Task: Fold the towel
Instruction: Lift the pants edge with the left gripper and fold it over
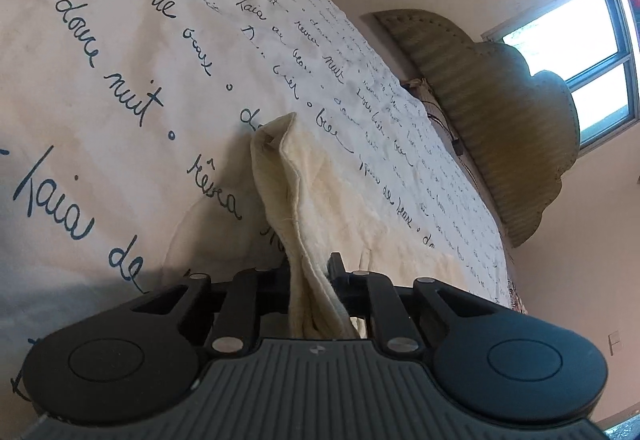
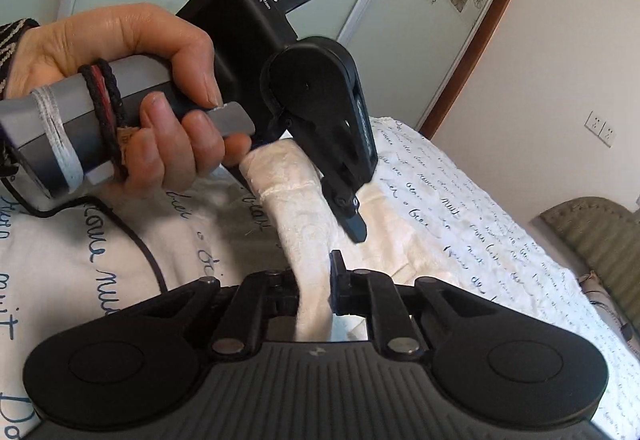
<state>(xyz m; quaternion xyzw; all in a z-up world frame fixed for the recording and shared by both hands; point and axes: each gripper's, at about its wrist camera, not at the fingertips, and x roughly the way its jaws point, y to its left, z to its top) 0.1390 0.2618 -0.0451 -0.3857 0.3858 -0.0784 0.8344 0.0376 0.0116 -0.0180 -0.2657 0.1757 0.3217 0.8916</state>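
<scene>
The left gripper [image 1: 310,272] pinches the cream towel [image 1: 280,176] tight; the right gripper [image 2: 314,280] squeezes it too, above the bed [image 2: 460,200].

- Towel [image 1: 280,176]: plain cream.
- Bedspread [image 1: 120,52]: white, dark blue handwriting print.
- Headboard [image 1: 500,112]: olive green, ribbed.
- Grippers [image 2: 314,280]: black.
- Sleeve [image 2: 12,40], 9 o'clock: black-and-cream zigzag.

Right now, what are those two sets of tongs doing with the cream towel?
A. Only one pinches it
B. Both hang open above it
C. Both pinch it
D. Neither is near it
C: the left tongs and the right tongs are each shut on the towel.
</scene>
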